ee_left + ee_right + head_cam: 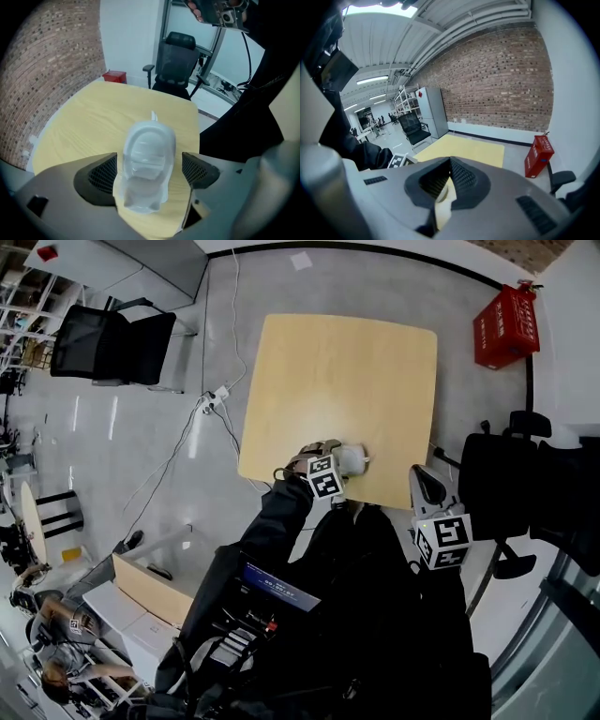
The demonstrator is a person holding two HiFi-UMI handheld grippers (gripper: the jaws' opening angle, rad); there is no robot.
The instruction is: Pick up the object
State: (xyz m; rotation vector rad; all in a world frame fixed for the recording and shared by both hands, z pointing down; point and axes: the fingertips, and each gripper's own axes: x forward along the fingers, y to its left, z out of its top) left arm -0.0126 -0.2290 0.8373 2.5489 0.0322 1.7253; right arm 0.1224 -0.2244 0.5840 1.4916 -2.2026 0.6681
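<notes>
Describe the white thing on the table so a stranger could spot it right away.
Find the square light-wood table in the middle of the grey floor. At its edge nearest the person, between the open jaws of the left gripper, sits a small white moulded plastic object. It is the only thing lying on the tabletop.

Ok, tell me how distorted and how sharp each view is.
Head view: fisheye, the pale wooden table bows. Left gripper view: dark vignetted corners, the translucent white plastic object close and soft. Right gripper view: the red brick wall curves, foreground soft.
</notes>
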